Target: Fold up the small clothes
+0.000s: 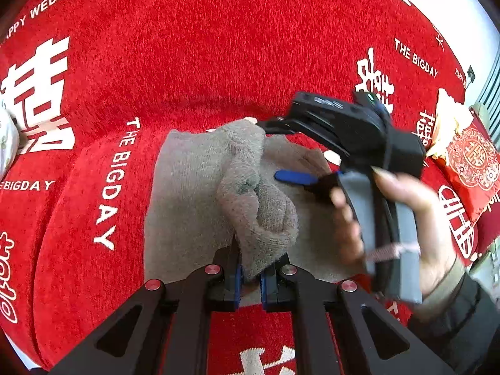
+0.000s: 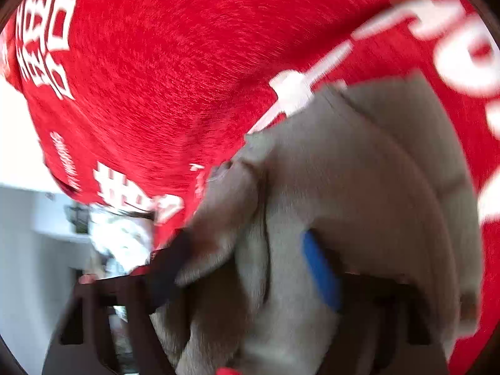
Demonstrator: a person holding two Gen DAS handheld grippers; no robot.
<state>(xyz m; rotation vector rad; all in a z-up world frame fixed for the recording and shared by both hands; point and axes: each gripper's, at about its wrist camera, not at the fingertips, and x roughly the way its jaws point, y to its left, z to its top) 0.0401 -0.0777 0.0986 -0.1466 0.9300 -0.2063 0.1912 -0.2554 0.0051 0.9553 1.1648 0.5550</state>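
A small grey knit garment (image 1: 190,193) lies flat on the red cloth, with a thick ridge of it bunched up through the middle (image 1: 256,206). My left gripper (image 1: 250,281) is at the bottom of the left wrist view, shut on the near end of that ridge. My right gripper (image 1: 281,150), held in a person's hand (image 1: 415,218), reaches in from the right with its jaws wide apart. Its blue-padded finger (image 1: 293,176) rests over the garment's right side and the other finger touches the far top of the ridge. The right wrist view is blurred: grey garment (image 2: 359,187), right gripper (image 2: 243,265), blue pad (image 2: 318,268).
The red cloth with white lettering (image 1: 218,62) covers the whole surface. A red and gold patterned packet (image 1: 468,162) lies at the right edge, and a pale floral fabric (image 1: 6,143) pokes in at the left. A dark sleeve (image 1: 453,318) crosses the lower right.
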